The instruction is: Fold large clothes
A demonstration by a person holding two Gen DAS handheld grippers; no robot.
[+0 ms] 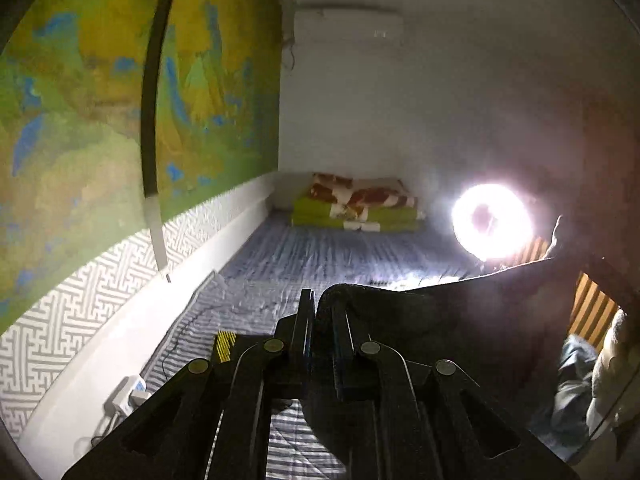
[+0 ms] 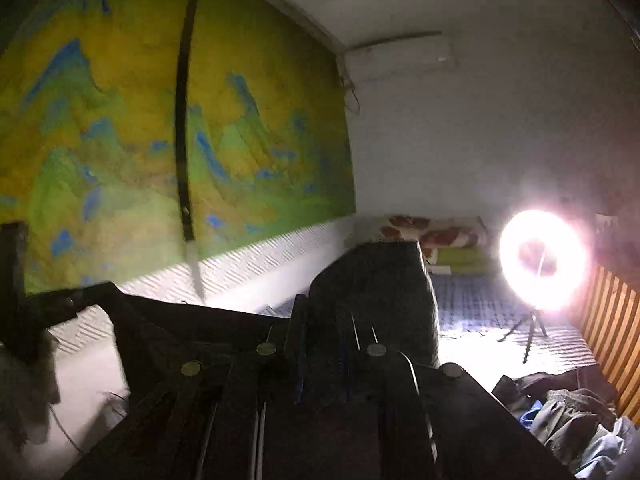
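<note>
A large dark garment (image 1: 460,312) is held up above the striped bed (image 1: 320,252). In the left wrist view my left gripper (image 1: 314,304) is shut on one edge of it; the cloth drapes over the right finger and stretches away to the right. My right gripper (image 2: 320,316) is shut on another part of the dark garment (image 2: 372,280), which bunches up over the fingers. From there a taut edge (image 2: 168,320) runs off to the left. Most of the garment hangs out of sight below both cameras.
A bright ring light (image 2: 544,260) on a small tripod stands on the bed at the right. Folded blankets (image 1: 356,206) lie at the far end. A clothes pile (image 2: 568,420) sits by the wooden slats (image 2: 608,320). A power strip (image 1: 128,396) lies along the left wall.
</note>
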